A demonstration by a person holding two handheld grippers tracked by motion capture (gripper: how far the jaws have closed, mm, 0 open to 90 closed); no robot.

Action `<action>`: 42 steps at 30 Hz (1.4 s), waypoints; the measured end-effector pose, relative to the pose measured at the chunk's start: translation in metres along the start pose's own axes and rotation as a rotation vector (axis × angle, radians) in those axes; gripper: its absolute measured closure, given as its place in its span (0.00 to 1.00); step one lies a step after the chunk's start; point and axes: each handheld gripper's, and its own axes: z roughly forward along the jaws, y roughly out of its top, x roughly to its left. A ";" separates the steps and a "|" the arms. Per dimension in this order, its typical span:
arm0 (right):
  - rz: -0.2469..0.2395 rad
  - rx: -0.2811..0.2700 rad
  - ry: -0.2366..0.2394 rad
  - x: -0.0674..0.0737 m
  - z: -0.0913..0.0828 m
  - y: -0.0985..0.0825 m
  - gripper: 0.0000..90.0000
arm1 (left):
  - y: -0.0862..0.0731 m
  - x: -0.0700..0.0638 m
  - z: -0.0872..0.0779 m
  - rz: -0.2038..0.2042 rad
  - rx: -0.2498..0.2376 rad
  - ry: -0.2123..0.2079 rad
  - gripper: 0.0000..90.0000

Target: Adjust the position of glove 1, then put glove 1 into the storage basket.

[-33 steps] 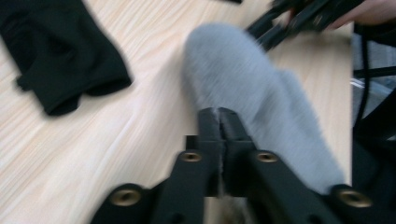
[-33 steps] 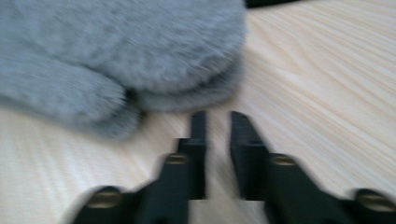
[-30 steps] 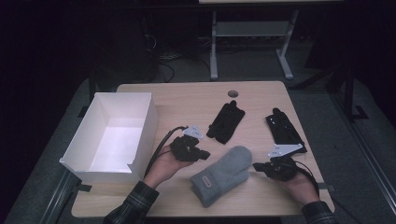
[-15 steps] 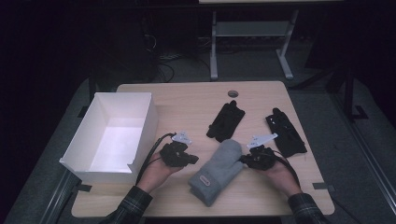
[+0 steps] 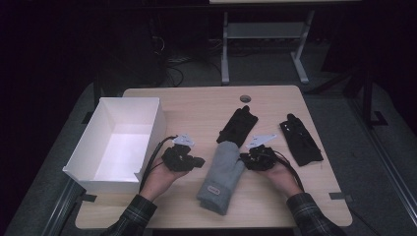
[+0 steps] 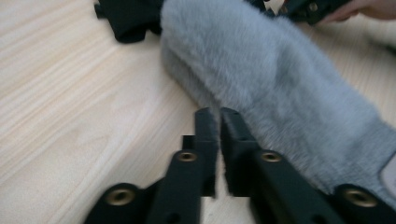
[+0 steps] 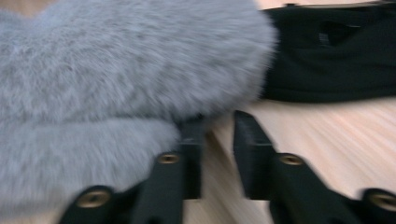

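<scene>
One grey fleece mitten (image 5: 223, 174) is laid lengthwise on the near middle of the wooden table (image 5: 196, 103), its cuff with a small label turned toward the person and its rounded tip touching a black glove (image 5: 238, 125) that lies beyond it. It is flanked by both grippers. The left gripper (image 5: 198, 161) is held just beside the mitten's left edge; in the left gripper view (image 6: 219, 116) its jaws have just been opening, a narrow slit is seen between them, and nothing is caught there, though the fleece is brushed by one jaw's outer side. The right gripper (image 5: 244, 158) is held against the mitten's right edge; in the right gripper view (image 7: 218, 122) its jaws have likewise just been opening, a wider gap with bare wood is seen between them, and the fleece is met only by one jaw. A second black glove (image 5: 301, 140) is laid farther right, well apart from the mitten. A white open box (image 5: 147, 123) is placed at the table's left side.
</scene>
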 end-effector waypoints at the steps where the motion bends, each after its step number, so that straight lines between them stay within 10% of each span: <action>1: 0.021 -0.011 -0.009 -0.002 -0.004 -0.002 0.67 | 0.001 0.000 -0.001 -0.004 -0.017 -0.002 0.82; 8: 0.080 -0.003 -0.069 -0.013 -0.032 -0.028 0.38 | 0.017 -0.011 0.001 -0.004 -0.088 -0.025 0.41; 16: 0.093 0.029 -0.080 -0.009 -0.050 -0.056 0.27 | 0.030 -0.017 0.029 -0.014 -0.064 -0.034 0.20; 42: 0.058 0.037 -0.094 -0.007 -0.051 -0.071 0.17 | 0.015 -0.018 0.089 -0.024 0.120 -0.041 0.14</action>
